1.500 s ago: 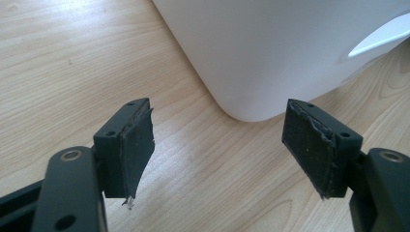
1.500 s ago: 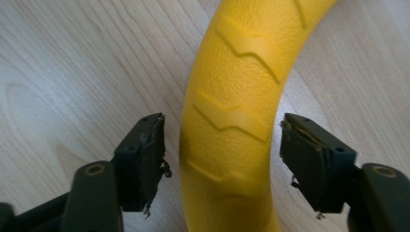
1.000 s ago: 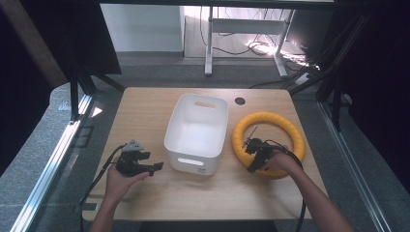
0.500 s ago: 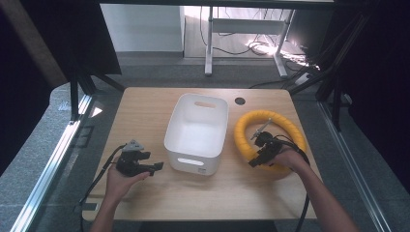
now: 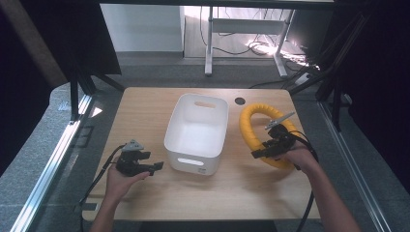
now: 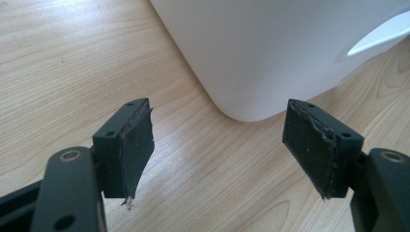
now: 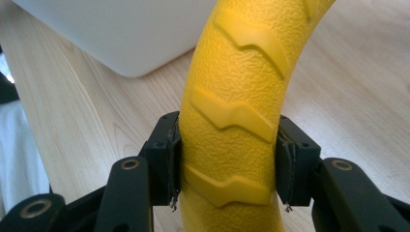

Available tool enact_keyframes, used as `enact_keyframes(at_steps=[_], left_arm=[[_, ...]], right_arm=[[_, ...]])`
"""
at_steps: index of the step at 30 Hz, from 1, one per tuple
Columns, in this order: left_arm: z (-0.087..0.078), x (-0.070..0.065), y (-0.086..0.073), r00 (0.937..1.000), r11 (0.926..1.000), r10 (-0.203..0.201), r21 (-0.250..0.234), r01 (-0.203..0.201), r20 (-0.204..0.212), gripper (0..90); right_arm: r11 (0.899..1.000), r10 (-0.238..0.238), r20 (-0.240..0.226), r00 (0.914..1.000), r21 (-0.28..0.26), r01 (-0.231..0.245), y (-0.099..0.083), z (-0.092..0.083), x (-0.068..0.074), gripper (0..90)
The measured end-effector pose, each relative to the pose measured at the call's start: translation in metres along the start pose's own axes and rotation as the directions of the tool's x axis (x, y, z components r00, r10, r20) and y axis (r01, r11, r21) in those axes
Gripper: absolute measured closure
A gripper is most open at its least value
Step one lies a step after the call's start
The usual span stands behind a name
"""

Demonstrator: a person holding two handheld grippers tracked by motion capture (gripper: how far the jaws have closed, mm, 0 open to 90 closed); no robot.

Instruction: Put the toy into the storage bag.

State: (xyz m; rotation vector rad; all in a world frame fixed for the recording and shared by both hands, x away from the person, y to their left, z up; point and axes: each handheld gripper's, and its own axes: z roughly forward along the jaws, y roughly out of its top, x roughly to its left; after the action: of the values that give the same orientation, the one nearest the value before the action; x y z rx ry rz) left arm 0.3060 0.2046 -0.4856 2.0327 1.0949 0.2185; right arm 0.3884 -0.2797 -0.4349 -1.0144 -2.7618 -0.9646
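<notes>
Jaws of the right gripper (image 7: 227,164) pinch the yellow ring (image 5: 256,128), tilted up just right of the white bin (image 5: 197,133). Left gripper (image 5: 157,166) jaws stand spread, empty, beside the bin's near-left corner, over bare counter (image 5: 145,111).

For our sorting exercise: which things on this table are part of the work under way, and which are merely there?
In use: yellow ring, clamped in the right gripper; white bin beside it.
Just there: left gripper, open and idle; table; desk legs behind.
</notes>
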Motion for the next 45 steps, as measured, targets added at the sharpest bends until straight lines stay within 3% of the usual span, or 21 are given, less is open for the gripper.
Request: enact_keyframes(at_steps=[4,8,16,17,19,20,22,23,24,27,33,34,37,38,43,45], left_arm=[[0.0,0.0,0.0,1.0,1.0,-0.003,-0.001,0.003,0.002,26.8],[0.0,0.0,0.0,1.0,1.0,-0.005,-0.003,0.005,0.006,26.8],[0.0,0.0,0.0,1.0,1.0,-0.006,-0.005,0.006,0.006,26.8],[-0.001,0.0,0.0,1.0,1.0,-0.006,-0.005,0.006,0.007,26.8],[-0.001,0.0,0.0,0.9999,1.0,-0.007,-0.007,0.007,0.007,26.8],[-0.001,0.0,0.001,0.9999,1.0,-0.007,-0.006,0.007,0.008,26.8],[-0.001,0.0,0.001,0.9999,1.0,-0.007,-0.006,0.007,0.008,26.8],[-0.001,0.0,0.001,0.9999,0.9999,-0.009,-0.007,0.009,0.009,26.8],[-0.001,0.0,0.001,0.9999,0.9999,-0.01,-0.008,0.01,0.009,26.8],[-0.001,0.0,0.001,0.9999,0.9999,-0.01,-0.008,0.01,0.01,26.8],[-0.001,0.0,0.001,0.9999,0.9999,-0.009,-0.01,0.009,0.012,26.8],[-0.001,0.0,0.001,0.9999,0.9999,-0.009,-0.01,0.01,0.014,26.8],[-0.001,0.0,0.001,0.9999,0.9999,-0.009,-0.01,0.01,0.014,26.8],[-0.001,0.0,0.001,0.9999,0.9999,-0.009,-0.01,0.009,0.014,26.8],[-0.001,0.0,0.001,0.9998,0.9999,-0.009,-0.01,0.009,0.015,26.8],[-0.001,0.0,0.001,0.9999,0.9999,-0.009,-0.009,0.009,0.015,26.8]], right_arm=[[0.997,0.013,-0.012,0.9998,-0.074,-0.014,-0.003,-0.013,-0.004,51.4],[0.995,0.022,-0.019,0.9996,-0.101,-0.023,-0.005,-0.018,-0.006,51.4],[0.979,0.032,-0.033,0.9989,-0.198,-0.038,-0.009,-0.035,-0.007,51.4],[0.972,0.034,-0.04,0.9986,-0.233,-0.042,-0.01,-0.04,-0.006,51.4],[0.969,0.033,-0.041,0.9986,-0.243,-0.042,-0.011,-0.042,-0.005,51.4],[0.96,0.033,-0.048,0.9983,-0.276,-0.045,-0.012,-0.046,-0.004,51.4],[0.952,0.033,-0.057,0.9979,-0.303,-0.048,-0.014,-0.05,-0.003,51.4],[0.952,0.033,-0.057,0.9979,-0.303,-0.048,-0.014,-0.05,-0.003,51.4],[0.942,0.034,-0.066,0.9972,-0.333,-0.054,-0.016,-0.053,-0.003,51.4],[0.928,0.033,-0.074,0.9967,-0.367,-0.058,-0.017,-0.056,-0.002,51.3],[0.911,0.027,-0.085,0.996,-0.407,-0.059,-0.018,-0.06,0.002,51.3],[0.904,0.025,-0.09,0.9956,-0.424,-0.061,-0.018,-0.06,0.002,51.3],[0.896,0.025,-0.097,0.9949,-0.44,-0.065,-0.018,-0.06,0.003,51.3],[0.888,0.023,-0.105,0.9942,-0.455,-0.068,-0.018,-0.059,0.004,51.3],[0.881,0.02,-0.113,0.9934,-0.469,-0.071,-0.016,-0.059,0.005,51.3],[0.871,0.021,-0.118,0.9927,-0.485,-0.076,-0.015,-0.059,0.005,51.2]])
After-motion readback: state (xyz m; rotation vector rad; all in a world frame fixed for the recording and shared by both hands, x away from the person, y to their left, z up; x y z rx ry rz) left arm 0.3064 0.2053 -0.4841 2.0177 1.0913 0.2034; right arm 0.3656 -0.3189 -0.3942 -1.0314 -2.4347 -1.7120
